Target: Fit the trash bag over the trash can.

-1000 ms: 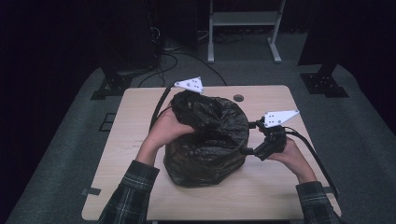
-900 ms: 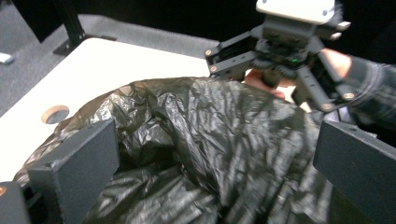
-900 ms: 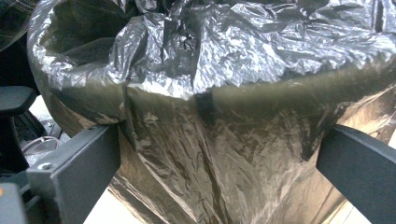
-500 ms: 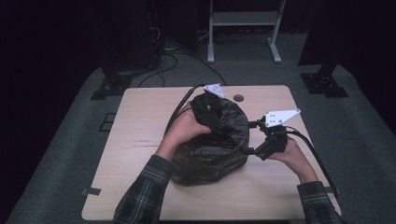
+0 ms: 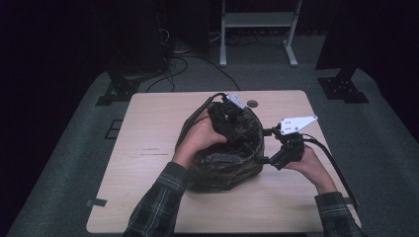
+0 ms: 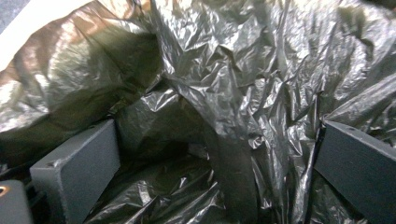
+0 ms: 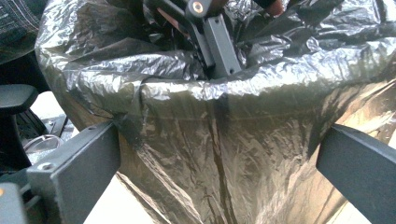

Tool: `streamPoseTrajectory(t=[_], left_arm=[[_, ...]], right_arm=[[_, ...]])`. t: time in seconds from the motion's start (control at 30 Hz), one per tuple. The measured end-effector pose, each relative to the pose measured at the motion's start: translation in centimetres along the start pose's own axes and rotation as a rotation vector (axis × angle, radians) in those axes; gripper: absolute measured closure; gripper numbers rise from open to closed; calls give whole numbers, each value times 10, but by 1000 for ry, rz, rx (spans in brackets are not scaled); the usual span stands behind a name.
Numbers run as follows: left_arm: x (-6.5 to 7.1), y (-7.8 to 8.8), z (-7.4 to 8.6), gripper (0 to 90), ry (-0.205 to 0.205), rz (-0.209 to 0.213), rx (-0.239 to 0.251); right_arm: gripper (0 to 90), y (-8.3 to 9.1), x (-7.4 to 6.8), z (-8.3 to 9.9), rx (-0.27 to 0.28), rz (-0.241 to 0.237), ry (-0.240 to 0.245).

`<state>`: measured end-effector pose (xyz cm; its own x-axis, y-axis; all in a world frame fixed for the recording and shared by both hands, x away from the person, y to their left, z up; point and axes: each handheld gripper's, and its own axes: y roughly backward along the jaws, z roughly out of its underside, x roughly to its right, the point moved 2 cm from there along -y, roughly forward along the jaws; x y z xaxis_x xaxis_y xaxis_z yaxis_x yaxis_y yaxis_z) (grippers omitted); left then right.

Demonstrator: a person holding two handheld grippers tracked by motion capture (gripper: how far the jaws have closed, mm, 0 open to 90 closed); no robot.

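Two tools work on one black plastic bin bag [image 5: 225, 158], which sits crumpled near the middle of the wooden bench [image 5: 148, 163]. Farthest left in the high view, the person's left forearm, in a plaid sleeve [image 5: 158, 207], comes up from the bottom edge, and the left hand [image 5: 197, 140] rests on the bag's upper left side. The left tool [image 5: 228, 118] is pushed into the top of the bag; in the left gripper view its jaws stand wide apart with wrinkled film [image 6: 224, 93] bunched loosely between them, gripping nothing that I can see. A small round dark object [image 5: 252, 103] lies on the bench just beyond the bag. To the right, the right tool [image 5: 269, 145] meets the bag's right edge, a grey three-cornered plate [image 5: 296, 123] on top of it and the right hand [image 5: 309, 165] behind it. In the right gripper view its jaws are spread wide, the bag's stretched rim [image 7: 224, 91] spanning the gap, and the left tool's jaw [image 7: 217, 42] dips into the bag's mouth
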<state>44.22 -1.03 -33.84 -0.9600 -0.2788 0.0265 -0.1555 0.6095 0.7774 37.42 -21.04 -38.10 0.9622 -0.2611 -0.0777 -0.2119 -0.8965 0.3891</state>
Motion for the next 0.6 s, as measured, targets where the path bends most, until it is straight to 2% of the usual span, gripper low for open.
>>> streamPoseTrajectory(t=[0.1,0.23,0.33,0.43,0.53,0.6], left_arm=[[-1,-6,1,0,-6,-4,-47],[2,-12,1,0,5,3,-66],[3,-16,2,0,-9,8,-111],[4,-13,1,0,-6,1,-87],[5,-3,-1,0,-5,-3,-39],[7,5,-3,0,-20,-1,-19]], right_arm=[[0,0,0,0,-2,0,-1],[0,0,1,1,-4,4,0],[0,-1,1,1,-5,5,1],[0,-2,0,1,-3,6,1],[0,-2,1,1,-5,7,0],[0,-1,0,1,-9,8,-3]])
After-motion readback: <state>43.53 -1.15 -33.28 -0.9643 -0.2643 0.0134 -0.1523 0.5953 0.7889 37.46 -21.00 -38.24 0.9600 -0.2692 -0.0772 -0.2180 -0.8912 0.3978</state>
